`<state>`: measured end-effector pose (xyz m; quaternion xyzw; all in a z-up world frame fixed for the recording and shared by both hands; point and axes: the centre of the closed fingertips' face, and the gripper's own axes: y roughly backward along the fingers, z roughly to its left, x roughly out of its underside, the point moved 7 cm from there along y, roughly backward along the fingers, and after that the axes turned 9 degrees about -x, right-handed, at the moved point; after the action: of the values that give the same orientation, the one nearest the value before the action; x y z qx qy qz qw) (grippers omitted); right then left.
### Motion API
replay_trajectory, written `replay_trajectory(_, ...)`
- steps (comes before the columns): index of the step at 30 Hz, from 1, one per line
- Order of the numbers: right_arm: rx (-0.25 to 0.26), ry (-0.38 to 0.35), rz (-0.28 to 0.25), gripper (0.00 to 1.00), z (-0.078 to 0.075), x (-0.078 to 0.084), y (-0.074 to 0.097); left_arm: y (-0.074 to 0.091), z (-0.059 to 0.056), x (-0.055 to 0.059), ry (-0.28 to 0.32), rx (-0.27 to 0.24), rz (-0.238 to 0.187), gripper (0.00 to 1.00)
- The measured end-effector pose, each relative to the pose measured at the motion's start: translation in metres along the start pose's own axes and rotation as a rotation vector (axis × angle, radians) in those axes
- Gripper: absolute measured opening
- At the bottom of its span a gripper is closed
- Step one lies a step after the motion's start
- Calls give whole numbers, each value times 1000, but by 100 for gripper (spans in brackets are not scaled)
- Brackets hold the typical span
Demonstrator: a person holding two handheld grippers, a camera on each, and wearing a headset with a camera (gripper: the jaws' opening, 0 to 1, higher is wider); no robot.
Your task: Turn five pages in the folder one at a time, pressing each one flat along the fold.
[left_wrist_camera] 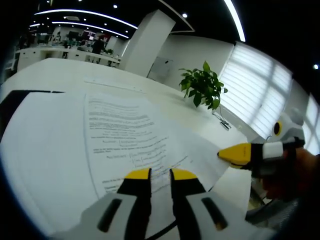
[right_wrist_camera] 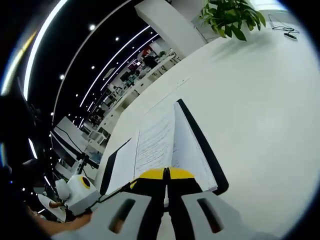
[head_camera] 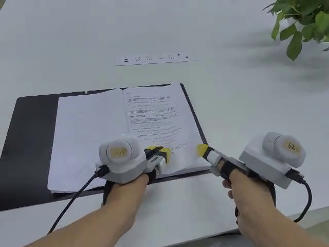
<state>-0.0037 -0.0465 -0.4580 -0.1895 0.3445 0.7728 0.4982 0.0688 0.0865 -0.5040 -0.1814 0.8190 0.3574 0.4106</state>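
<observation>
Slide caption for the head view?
Open folder on a white table; left gripper at its near page edge, right gripper shut just beside.

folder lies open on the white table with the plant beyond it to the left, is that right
Not quite. The folder does lie open on the white table, but the plant stands beyond it to the right, as the head view shows.

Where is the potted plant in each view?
Head view: plant, top right corner.
Left gripper view: plant above centre, toward the right.
Right gripper view: plant at the top, right of centre.
Shared landmark: the printed page, in all three.
</observation>
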Motion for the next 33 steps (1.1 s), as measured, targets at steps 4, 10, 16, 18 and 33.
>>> replay_trajectory(4, -42, 19, -15, 0, 19, -6, 1, 17, 6, -11, -27, 13, -26, 18)
replay_trajectory(10, -124, 84, -23, 0, 53, -11, 0, 50, 25, -26, -112, -3, -58, 24)
replay_trajectory(16, -203, 141, -20, 0, 85, -10, -6, 83, 48, -39, -132, -42, -103, 28)
replay_trajectory(18, -223, 167, -5, 0, 95, -8, -10, 94, 56, -42, -146, -59, -112, 30)
replay_trajectory(33, -339, 289, 119, 0, 156, 26, -54, 164, 104, -47, -161, -185, -181, 33)
